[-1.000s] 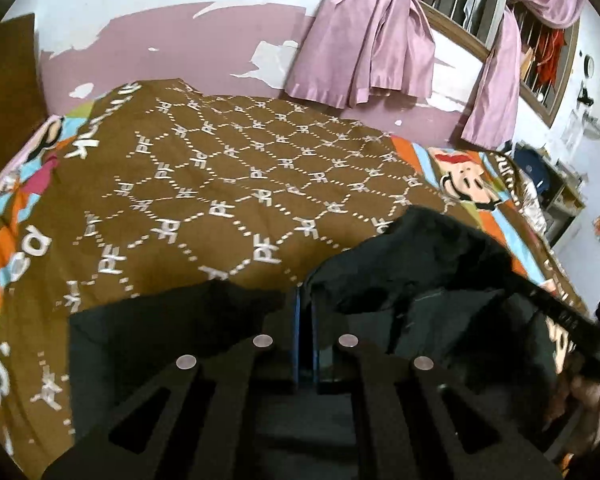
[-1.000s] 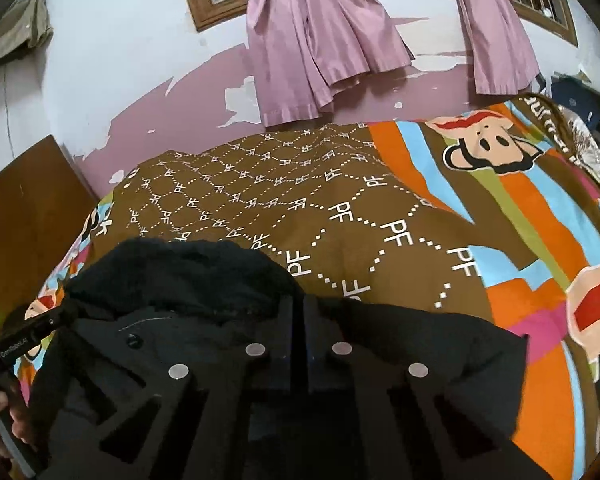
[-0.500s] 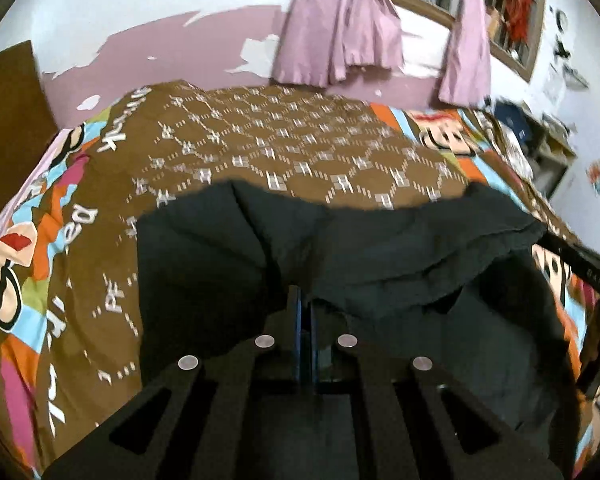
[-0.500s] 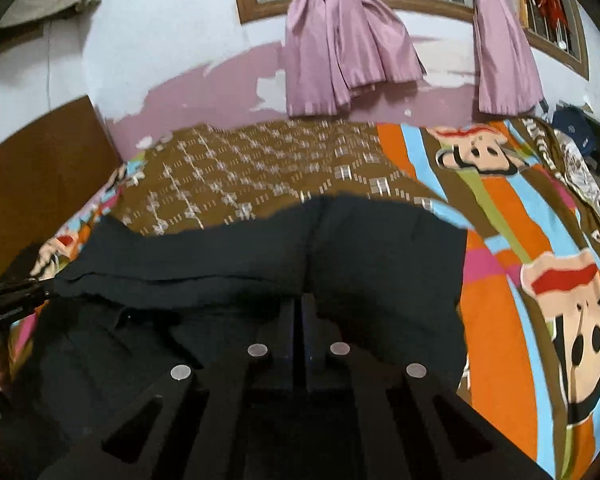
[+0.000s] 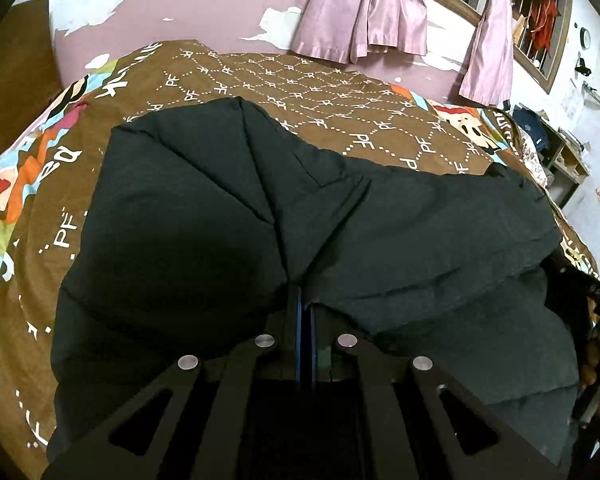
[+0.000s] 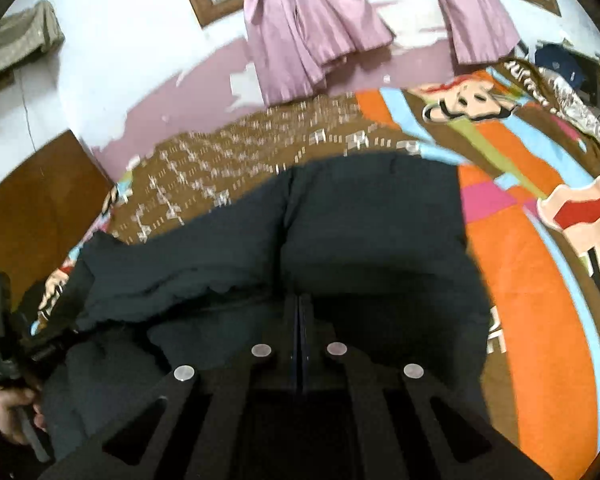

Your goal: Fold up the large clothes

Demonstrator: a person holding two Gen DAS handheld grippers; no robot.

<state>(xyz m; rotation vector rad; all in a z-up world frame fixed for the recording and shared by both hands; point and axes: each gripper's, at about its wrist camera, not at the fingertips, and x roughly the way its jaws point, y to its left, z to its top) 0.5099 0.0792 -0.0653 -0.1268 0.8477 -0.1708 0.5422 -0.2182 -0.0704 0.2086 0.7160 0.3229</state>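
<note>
A large black padded jacket point(image 5: 228, 216) lies across the patterned bed cover, one layer folded over toward the far side. My left gripper point(image 5: 305, 300) is shut on the jacket's near edge, the cloth bunching into creases at the fingertips. In the right wrist view the same jacket point(image 6: 372, 232) spreads ahead, and my right gripper point(image 6: 300, 304) is shut on its near edge too. The other gripper and the hand holding it show at the left edge point(image 6: 16, 360) of that view. The jacket's underside and lower layer are hidden.
The bed cover point(image 5: 300, 92) is brown with white "PF" marks, with bright cartoon stripes point(image 6: 540, 240) to the right. Purple curtains point(image 5: 364, 12) hang at a barred window behind. A wooden headboard point(image 6: 32, 208) stands at the left, a cluttered shelf point(image 5: 560, 152) at the far right.
Both grippers have carried the jacket's edge forward and down over the bed. The black cloth now covers much more of the brown cover and lies flatter.
</note>
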